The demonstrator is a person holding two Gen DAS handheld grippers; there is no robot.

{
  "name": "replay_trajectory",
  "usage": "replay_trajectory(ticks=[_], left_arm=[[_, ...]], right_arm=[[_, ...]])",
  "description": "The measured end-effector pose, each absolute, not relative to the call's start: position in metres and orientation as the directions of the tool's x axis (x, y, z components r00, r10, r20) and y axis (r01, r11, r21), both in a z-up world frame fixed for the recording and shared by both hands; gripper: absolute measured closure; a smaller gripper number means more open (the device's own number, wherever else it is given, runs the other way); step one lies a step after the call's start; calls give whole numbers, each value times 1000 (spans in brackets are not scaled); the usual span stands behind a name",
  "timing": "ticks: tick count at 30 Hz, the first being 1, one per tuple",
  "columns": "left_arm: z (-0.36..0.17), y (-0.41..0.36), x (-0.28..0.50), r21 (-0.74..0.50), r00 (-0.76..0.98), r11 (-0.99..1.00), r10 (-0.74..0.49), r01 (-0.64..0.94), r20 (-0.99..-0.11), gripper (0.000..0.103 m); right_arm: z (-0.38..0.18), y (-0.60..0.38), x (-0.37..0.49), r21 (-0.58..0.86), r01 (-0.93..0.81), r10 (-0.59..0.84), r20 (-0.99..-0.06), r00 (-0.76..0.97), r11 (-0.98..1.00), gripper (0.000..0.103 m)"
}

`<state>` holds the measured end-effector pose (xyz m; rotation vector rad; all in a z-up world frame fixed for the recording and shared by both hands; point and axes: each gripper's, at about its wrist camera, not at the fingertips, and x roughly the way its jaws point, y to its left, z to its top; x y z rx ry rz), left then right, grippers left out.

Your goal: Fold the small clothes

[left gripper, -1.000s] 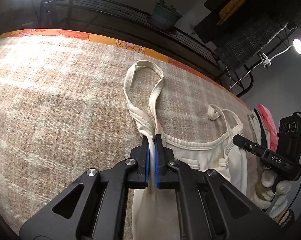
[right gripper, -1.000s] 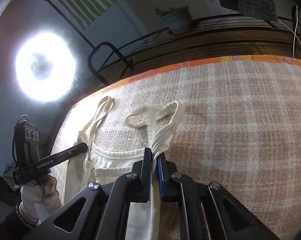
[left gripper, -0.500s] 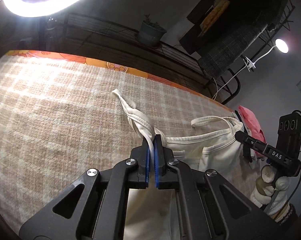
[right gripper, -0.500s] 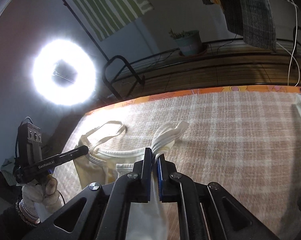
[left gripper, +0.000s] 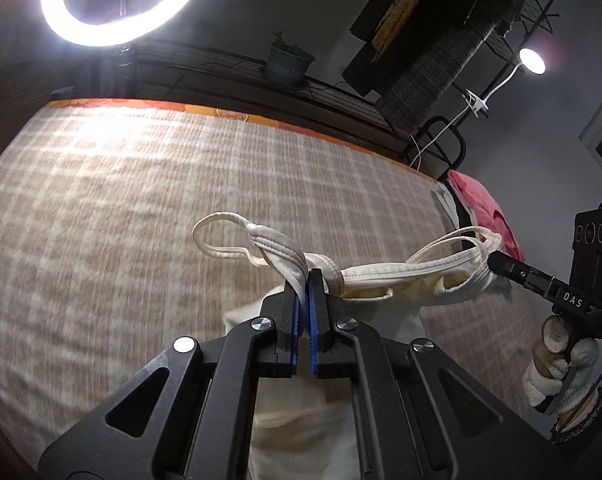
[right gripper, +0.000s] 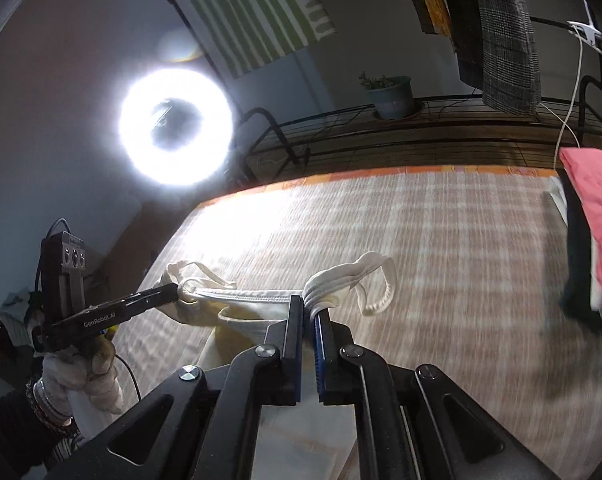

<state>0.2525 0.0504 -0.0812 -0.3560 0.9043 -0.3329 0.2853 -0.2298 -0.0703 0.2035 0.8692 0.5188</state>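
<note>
Change: both tools have risen since a second ago, lifting the top, whose straps lay flat on the blanket then and now hang clear of it.
Left tool [left gripper: 304, 280]: clamped tight on one shoulder of the top [left gripper: 385, 276], blue pads pinching bunched fabric; a strap loop [left gripper: 217, 236] sticks out past the tips.
Right tool [right gripper: 308, 308]: likewise closed on the other shoulder of the top [right gripper: 257, 304], with its strap loop [right gripper: 377, 284] dangling beyond the tips.
Top: cream, sleeveless, stretched taut between the two tools along its neckline; its body hangs below them, out of sight behind the tool frames.
Blanket [left gripper: 121, 208]: beige plaid, spread beneath the top, with an orange edge at the far side.
Hands: gloved; the right hand [left gripper: 557, 360] shows at the left camera's edge, the left hand [right gripper: 81, 372] at the right camera's edge.
Pink cloth [right gripper: 597, 208]: lying at the blanket's right end, well apart from the top.
Ring light [right gripper: 176, 127]: lit, beyond the far edge.
Pot plant [right gripper: 391, 94]: on a dark rack behind the blanket.
</note>
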Motion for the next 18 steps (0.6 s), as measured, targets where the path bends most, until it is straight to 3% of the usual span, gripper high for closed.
replay_trajectory(ticks=[16,18], left_arm=[[-136,51,150,-407,484,909,-397,90,-780,102],[-140,52,144,-392,472,915,-386,90,-793,102]], right_arm=[[-110,-216,169,226,-359,393,-765,510,905,100],[-115,-221,165,232,-335,381,-778,499,913,95]])
